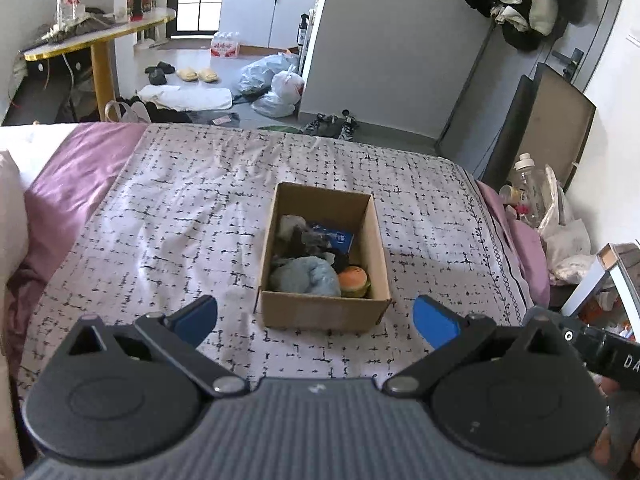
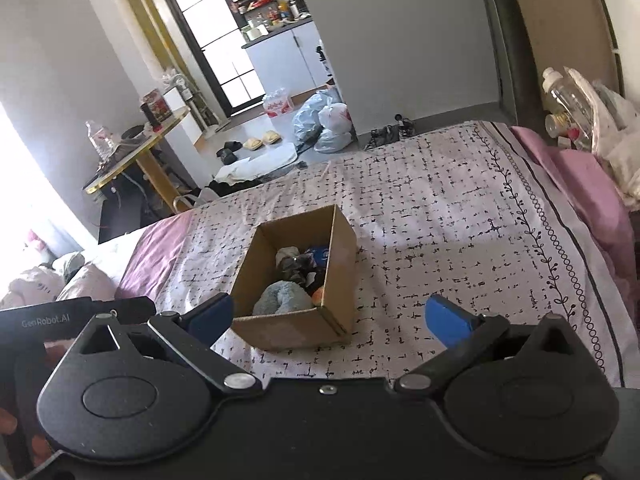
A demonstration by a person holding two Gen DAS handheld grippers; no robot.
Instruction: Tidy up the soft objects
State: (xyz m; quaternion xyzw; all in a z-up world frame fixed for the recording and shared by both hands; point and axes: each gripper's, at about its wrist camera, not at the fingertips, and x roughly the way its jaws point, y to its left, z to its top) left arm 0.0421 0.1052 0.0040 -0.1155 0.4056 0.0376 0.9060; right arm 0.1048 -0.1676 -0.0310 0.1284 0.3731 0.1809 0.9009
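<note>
An open cardboard box (image 1: 320, 312) stands on the patterned bedspread (image 1: 168, 216). Inside lie a light blue soft cloth (image 1: 306, 276), an orange and green plush (image 1: 353, 280), dark and grey soft items (image 1: 304, 240) and a blue packet (image 1: 334, 237). My left gripper (image 1: 316, 322) is open and empty, just in front of the box's near wall. In the right wrist view the box (image 2: 294, 326) sits ahead and left, with the blue cloth (image 2: 282, 298) visible inside. My right gripper (image 2: 328, 320) is open and empty, near the box's front right corner.
The bed has pink sheets (image 1: 76, 168) on the left and pillows (image 2: 80, 284). A bedside stand with bottles and bags (image 1: 536, 204) is at the right edge. Beyond the bed are a yellow-edged table (image 1: 96, 36), plastic bags (image 1: 272, 84), slippers and shoes on the floor.
</note>
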